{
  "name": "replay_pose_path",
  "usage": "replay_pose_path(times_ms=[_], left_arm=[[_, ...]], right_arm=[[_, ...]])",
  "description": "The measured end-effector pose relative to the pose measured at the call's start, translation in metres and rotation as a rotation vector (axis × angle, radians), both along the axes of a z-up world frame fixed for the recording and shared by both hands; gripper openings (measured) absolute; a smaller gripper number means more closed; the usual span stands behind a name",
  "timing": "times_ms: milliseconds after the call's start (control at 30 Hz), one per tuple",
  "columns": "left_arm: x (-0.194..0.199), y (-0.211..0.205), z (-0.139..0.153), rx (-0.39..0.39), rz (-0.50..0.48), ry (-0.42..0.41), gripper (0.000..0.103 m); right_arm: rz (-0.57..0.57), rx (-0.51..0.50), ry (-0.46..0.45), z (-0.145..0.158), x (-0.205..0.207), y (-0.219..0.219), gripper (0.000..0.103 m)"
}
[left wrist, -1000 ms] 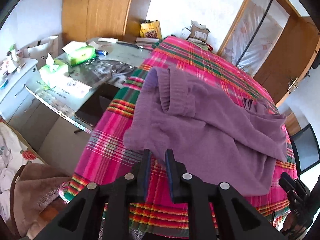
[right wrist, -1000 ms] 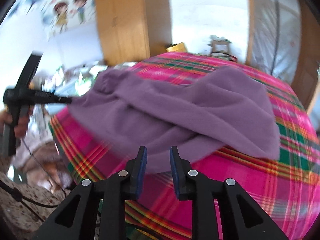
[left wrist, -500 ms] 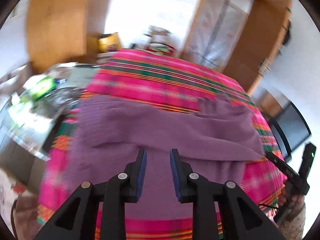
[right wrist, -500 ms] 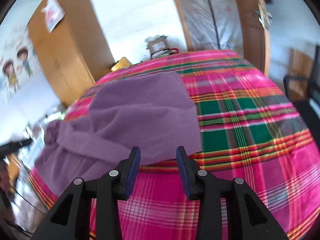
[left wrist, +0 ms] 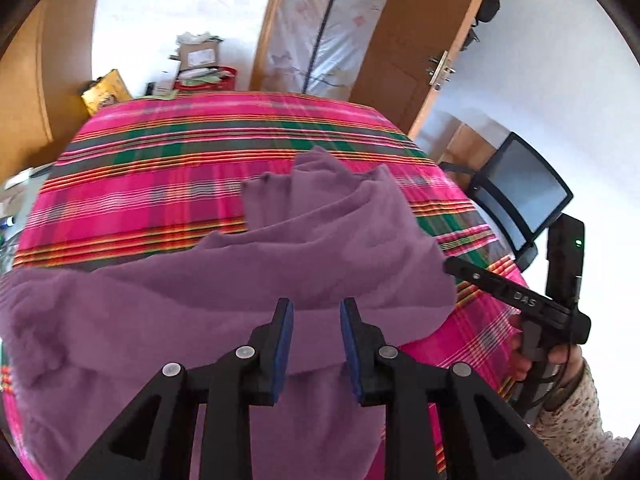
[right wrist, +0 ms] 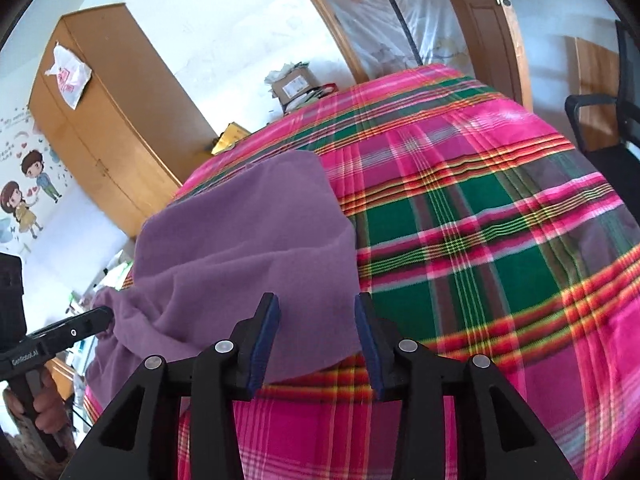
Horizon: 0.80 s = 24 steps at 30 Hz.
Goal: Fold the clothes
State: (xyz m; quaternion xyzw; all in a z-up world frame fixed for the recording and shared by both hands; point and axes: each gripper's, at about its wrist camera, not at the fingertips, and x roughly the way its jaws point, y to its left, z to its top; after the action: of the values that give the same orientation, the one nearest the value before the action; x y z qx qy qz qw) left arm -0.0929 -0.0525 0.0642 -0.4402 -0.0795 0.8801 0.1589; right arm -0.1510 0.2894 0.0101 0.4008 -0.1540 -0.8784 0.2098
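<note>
Lettering "GenRobot.AI" marks left hand-held gripper [right wrist: 60,336] (both parted, empty) beside purple sweater [right wrist: 256,248].

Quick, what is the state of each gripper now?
Left gripper: open, holding nothing, above the purple sweater.
Right gripper: open, holding nothing.

Purple sweater [right wrist: 248,248] bunched on a pink, green and red plaid cloth [right wrist: 480,240]. Right gripper [right wrist: 316,320] at the bottom, blue-padded fingers [right wrist: 266,328] spread apart over the sweater's near edge. Left gripper [right wrist: 80,326] at far left, tip against the sweater. Beyond, a wooden wardrobe [right wrist: 108,128], a cardboard box [right wrist: 294,84], a cartoon couple sticker [right wrist: 28,188].
</note>
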Motion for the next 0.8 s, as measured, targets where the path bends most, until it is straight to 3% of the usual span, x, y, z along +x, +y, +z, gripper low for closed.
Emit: replay_pose_path(times_ms=[100, 467, 533, 600, 633, 800], left_arm=[[-0.011, 0.001, -0.006, 0.018, -0.008, -0.027, 0.025], [-0.036, 0.001, -0.031, 0.026, -0.002, -0.122, 0.025], [-0.039, -0.001, -0.034, 0.036, 0.007, -0.132, 0.025], [-0.039, -0.004, -0.035, 0.041, 0.015, -0.138, 0.025], [-0.039, -0.006, -0.035, 0.043, 0.019, -0.139, 0.025], [-0.036, -0.013, -0.033, 0.054, 0.034, -0.134, 0.025]], right_arm=[[0.003, -0.009, -0.015, -0.002, -0.010, 0.001, 0.056], [0.038, -0.084, -0.072, -0.013, -0.034, -0.009, 0.056], [0.056, -0.095, -0.074, -0.013, -0.033, -0.013, 0.045], [0.069, -0.090, -0.066, -0.011, -0.030, -0.019, 0.019], [0.073, -0.080, -0.054, -0.009, -0.028, -0.023, 0.014], [0.115, -0.009, 0.067, 0.015, -0.011, -0.051, 0.009]])
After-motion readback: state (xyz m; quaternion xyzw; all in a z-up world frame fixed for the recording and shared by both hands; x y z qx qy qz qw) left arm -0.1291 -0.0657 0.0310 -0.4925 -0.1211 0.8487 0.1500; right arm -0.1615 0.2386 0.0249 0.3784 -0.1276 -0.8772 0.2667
